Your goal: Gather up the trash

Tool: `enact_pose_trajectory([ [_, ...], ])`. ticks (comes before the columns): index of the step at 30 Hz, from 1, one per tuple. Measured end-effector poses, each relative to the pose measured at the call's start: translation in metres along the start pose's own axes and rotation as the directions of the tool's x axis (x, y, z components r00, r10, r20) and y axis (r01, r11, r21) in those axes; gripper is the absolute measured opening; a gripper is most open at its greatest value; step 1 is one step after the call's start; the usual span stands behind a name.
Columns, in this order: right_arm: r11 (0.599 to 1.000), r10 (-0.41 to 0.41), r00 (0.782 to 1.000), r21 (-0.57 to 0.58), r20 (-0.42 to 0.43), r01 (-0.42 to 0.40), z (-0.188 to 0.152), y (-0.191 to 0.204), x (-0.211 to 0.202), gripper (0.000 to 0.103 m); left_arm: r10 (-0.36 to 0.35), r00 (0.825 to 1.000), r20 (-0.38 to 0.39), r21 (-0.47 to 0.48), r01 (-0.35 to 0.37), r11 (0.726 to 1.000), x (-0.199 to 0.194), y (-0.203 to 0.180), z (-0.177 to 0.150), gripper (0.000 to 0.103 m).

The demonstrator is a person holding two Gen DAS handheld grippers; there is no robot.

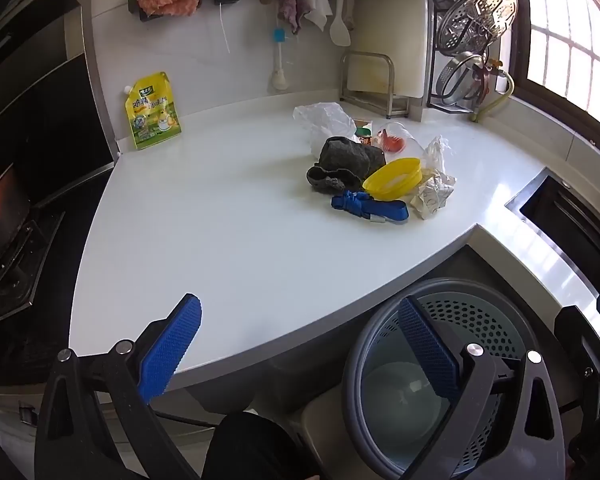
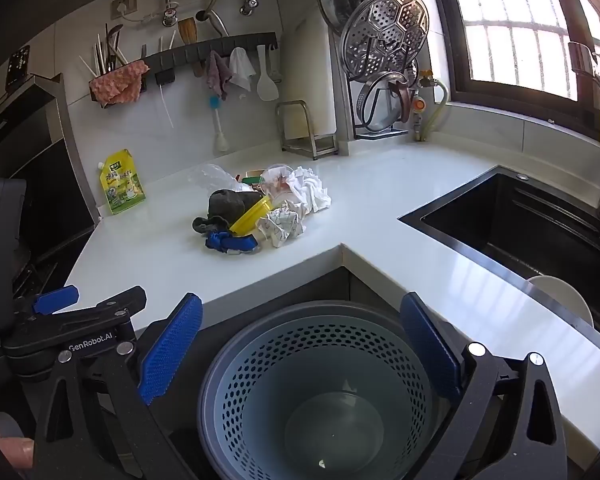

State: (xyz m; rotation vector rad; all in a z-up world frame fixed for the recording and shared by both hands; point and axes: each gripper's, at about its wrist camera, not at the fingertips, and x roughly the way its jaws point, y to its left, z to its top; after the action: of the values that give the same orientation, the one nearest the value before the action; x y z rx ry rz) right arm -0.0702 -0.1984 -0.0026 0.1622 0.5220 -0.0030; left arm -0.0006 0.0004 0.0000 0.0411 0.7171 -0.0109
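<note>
A heap of trash lies on the white counter (image 1: 220, 216): a yellow plastic lid (image 1: 394, 178), a blue strap (image 1: 368, 206), a dark grey cloth (image 1: 344, 160), crumpled paper (image 1: 434, 194), a clear plastic bag (image 1: 324, 118) and a clear cup (image 1: 396, 136). The heap also shows in the right wrist view (image 2: 260, 208). A grey perforated bin (image 2: 316, 396) stands below the counter edge and holds almost nothing. My left gripper (image 1: 300, 344) is open and empty over the counter's front edge. My right gripper (image 2: 300, 344) is open and empty above the bin.
A yellow seasoning pouch (image 1: 152, 112) leans on the back wall. A black stove (image 1: 8, 240) is at the left, a black sink (image 2: 540, 232) at the right. A pot-lid rack (image 2: 384, 60) and a cutting-board stand (image 1: 374, 80) stand at the back.
</note>
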Motion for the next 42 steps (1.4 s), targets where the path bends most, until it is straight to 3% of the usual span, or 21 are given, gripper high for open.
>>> enact_pose_trajectory([
  [42, 1.0, -0.002, 1.0, 0.011, 0.012, 0.002, 0.0, -0.004, -0.004, 0.095, -0.006, 1.0, -0.007, 0.003, 0.007, 1.0, -0.004, -0.004, -0.001, 0.097],
])
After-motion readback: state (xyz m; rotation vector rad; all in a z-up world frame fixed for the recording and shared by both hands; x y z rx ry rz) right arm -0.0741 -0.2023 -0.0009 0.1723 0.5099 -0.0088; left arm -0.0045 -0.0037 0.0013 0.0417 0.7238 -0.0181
